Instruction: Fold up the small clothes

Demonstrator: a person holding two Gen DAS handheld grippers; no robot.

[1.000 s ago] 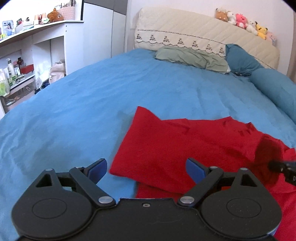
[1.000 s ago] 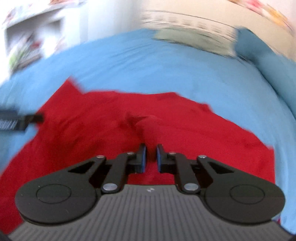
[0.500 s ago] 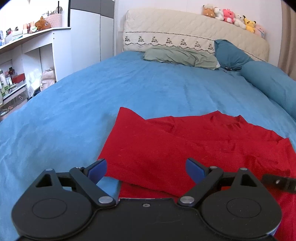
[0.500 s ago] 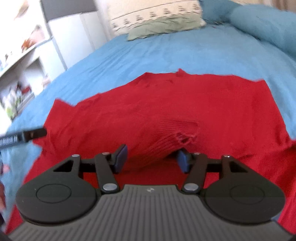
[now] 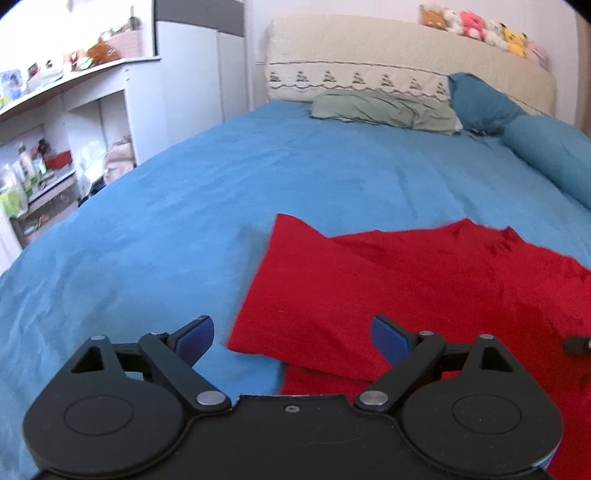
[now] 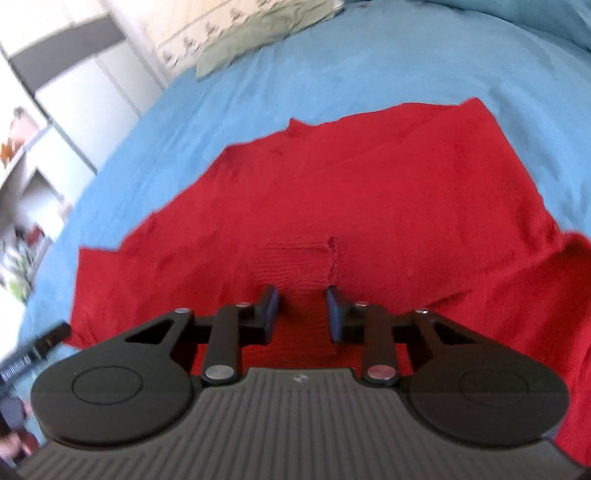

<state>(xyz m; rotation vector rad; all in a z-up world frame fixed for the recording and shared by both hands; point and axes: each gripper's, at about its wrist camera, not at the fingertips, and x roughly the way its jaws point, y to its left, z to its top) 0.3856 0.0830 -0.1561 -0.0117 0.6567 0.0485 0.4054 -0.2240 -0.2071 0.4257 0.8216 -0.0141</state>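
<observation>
Nearby, green pillow [image 5: 384,110] on blue bed [image 5: 184,221]; left jaws apart, right jaws closing around red garment [image 6: 369,192] cuff.

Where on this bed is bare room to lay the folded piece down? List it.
Free: the wide blue sheet left of the red garment, toward the white shelves; also the band between the garment's far edge and the green pillow. Crowded: the near right, covered by the garment, with the right gripper closing over its ribbed cuff.

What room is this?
Most likely a bedroom: a big bed with a blue cover, pillows at the headboard, and stuffed toys lined along its top.
</observation>
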